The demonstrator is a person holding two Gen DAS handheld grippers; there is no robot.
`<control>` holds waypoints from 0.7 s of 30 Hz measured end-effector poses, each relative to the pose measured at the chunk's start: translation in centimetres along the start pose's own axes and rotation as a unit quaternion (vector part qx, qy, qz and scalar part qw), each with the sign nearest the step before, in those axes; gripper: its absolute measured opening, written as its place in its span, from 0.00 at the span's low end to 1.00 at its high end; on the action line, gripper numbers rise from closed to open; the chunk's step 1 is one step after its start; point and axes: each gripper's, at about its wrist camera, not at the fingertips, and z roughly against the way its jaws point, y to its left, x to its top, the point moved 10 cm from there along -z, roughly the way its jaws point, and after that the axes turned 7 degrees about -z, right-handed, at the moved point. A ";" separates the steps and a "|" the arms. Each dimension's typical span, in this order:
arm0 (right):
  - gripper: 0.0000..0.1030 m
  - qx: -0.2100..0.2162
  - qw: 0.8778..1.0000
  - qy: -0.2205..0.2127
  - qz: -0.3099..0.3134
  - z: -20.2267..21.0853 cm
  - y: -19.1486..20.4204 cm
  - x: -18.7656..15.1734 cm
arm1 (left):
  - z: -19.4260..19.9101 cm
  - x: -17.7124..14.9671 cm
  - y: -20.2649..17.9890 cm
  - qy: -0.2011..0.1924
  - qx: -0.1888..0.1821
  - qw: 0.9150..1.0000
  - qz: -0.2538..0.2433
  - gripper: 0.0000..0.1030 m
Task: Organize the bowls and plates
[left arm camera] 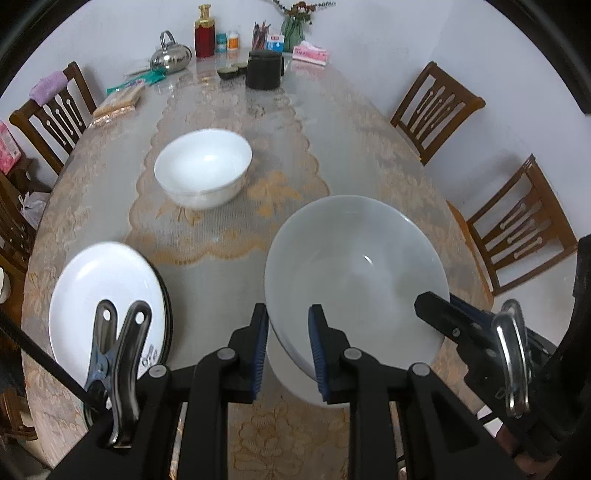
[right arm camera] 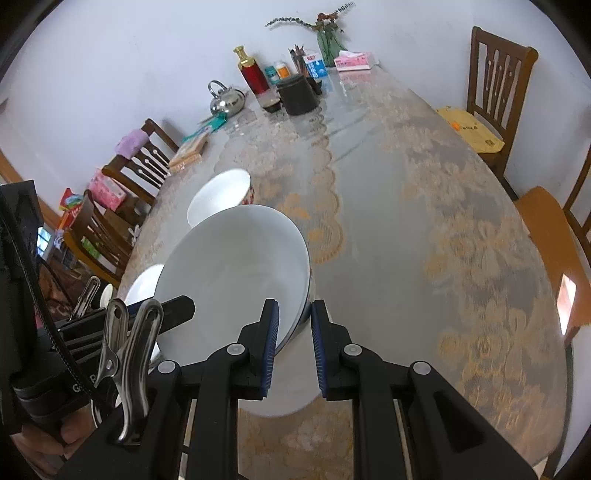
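A large white bowl hangs tilted over the near end of the table, carried by both grippers. My left gripper is shut on its near left rim. My right gripper is shut on the opposite rim, and it also shows at the right of the left wrist view, where its finger rests on the rim. A smaller white bowl stands on the lace runner farther back. A stack of white plates lies at the near left edge.
The lace-covered table has a kettle, a red bottle, a black canister and a tissue box at its far end. Wooden chairs stand along both sides.
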 end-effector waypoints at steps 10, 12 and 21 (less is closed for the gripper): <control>0.19 -0.018 1.000 0.018 -0.016 -1.2 -1.5 -2.6 | -2.3 -2.7 -0.6 0.019 0.012 1.000 -0.018 0.22; 0.19 -0.022 1.000 0.017 -0.014 -1.4 -1.6 -2.9 | -3.0 -3.0 -0.5 0.025 0.006 1.000 -0.013 0.22; 0.19 -0.028 0.999 0.020 -0.005 -2.0 -1.8 -3.3 | -3.7 -3.5 -0.7 0.018 0.016 0.999 -0.022 0.22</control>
